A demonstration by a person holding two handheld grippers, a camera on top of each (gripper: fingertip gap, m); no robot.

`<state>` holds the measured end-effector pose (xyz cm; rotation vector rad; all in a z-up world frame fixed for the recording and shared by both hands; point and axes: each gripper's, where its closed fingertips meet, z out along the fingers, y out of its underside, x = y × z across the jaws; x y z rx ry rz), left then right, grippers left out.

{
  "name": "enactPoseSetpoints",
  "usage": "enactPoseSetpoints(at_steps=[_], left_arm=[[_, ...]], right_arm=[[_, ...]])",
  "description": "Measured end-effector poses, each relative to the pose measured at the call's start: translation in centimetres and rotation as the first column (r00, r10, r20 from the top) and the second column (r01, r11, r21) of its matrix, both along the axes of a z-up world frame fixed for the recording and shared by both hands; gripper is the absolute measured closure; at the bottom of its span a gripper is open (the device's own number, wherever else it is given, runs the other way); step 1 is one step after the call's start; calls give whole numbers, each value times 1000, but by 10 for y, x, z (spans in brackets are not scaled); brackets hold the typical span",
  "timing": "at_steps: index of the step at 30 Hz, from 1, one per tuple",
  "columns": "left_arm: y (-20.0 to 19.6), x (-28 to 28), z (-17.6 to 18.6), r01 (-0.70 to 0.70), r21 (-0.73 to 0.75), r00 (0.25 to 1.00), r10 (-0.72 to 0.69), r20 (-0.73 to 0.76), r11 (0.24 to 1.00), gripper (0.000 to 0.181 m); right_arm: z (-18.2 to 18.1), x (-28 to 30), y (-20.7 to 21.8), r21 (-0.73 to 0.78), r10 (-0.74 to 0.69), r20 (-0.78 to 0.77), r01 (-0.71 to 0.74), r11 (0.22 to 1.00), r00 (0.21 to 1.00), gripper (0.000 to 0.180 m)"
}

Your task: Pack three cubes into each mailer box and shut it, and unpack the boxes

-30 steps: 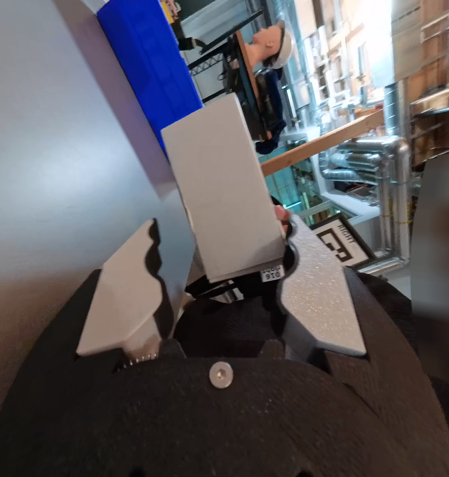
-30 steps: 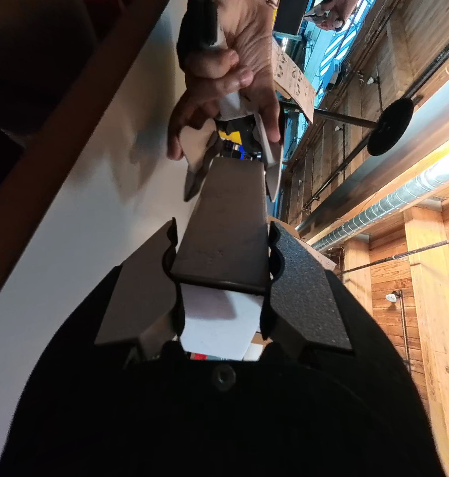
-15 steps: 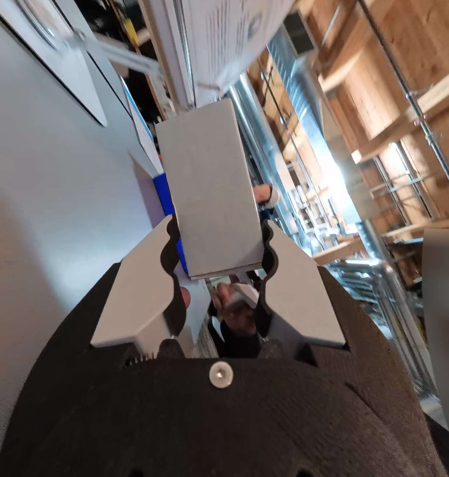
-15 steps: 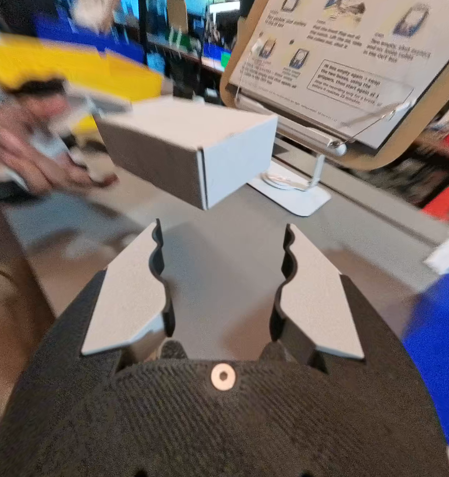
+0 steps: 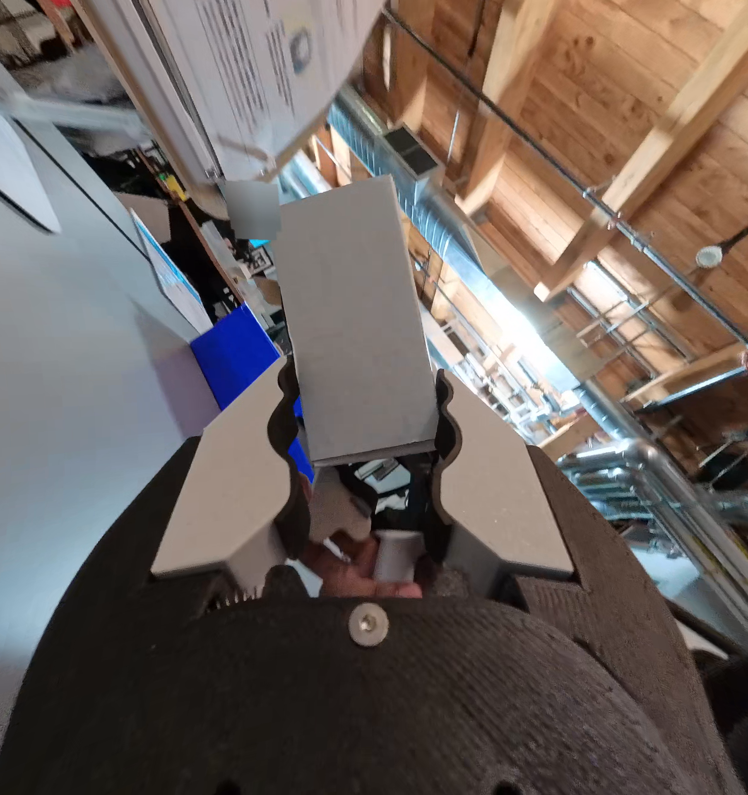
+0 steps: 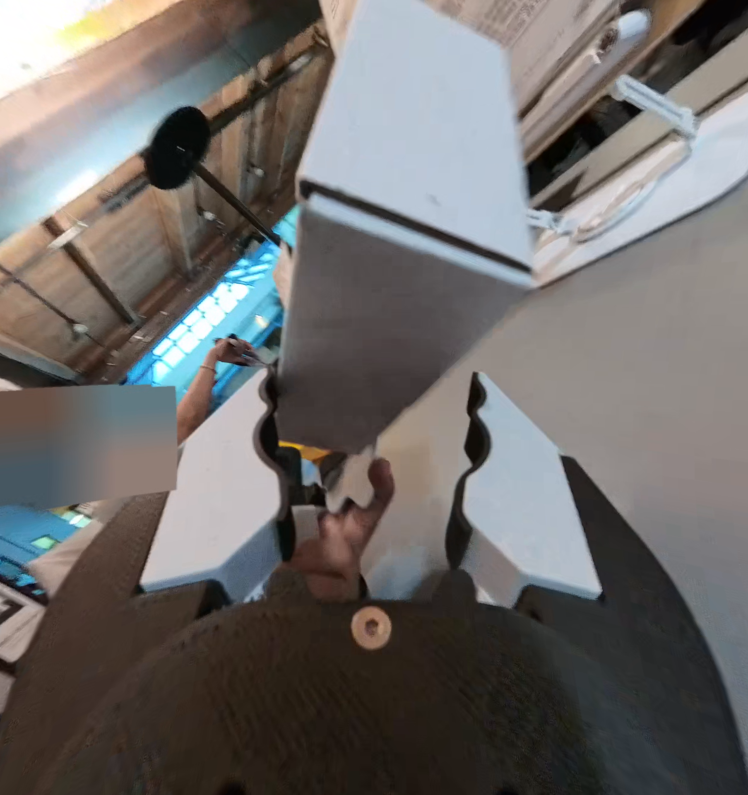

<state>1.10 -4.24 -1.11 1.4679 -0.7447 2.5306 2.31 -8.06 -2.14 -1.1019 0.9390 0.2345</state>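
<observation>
In the left wrist view the left hand-held gripper point(image 5: 365, 423) is clamped on a closed grey mailer box point(image 5: 350, 318), which stands out from between its fingers toward the upper middle of the frame, off the grey surface point(image 5: 62, 344) at left. In the right wrist view the right hand-held gripper point(image 6: 370, 415) stands apart, the box point(image 6: 402, 223) just beyond its left finger, tilted, filling the upper middle.
</observation>
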Motion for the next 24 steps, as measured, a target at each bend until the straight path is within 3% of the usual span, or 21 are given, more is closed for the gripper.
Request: enactPoseSetpoints(at_steps=[3, 10, 12, 15, 18, 20, 24], left_arm=[[-24, -11, -3, 14, 60, 1000, -15, 25, 998, 119], [-43, -22, 12, 84, 161, 990, -101, 100, 983, 118], [-38, -24, 18, 58, 190, 987, -85, 139, 980, 110], [-23, -27, 22, 4, 209, 985, -40, 165, 978, 107], [-19, -36, 21, 2, 283, 979, -60, 197, 959, 115], [-21, -43, 16, 43, 322, 975, -111, 193, 946, 116], [-17, -51, 21, 106, 236, 970, -153, 191, 966, 116]], right_arm=[[22, 3, -13, 102, -17, 80, 9, 995, 997, 109], [53, -1, -29, 131, 24, 199, -51, 990, 980, 113], [68, 5, -43, 150, -24, 233, -11, 989, 972, 113], [101, 38, -100, 231, -190, 246, 133, 964, 950, 113], [118, 91, -184, 294, -402, 151, 347, 891, 903, 113], [111, 131, -238, 290, -525, 22, 497, 818, 851, 113], [65, 201, -284, 238, -540, -254, 593, 770, 803, 113]])
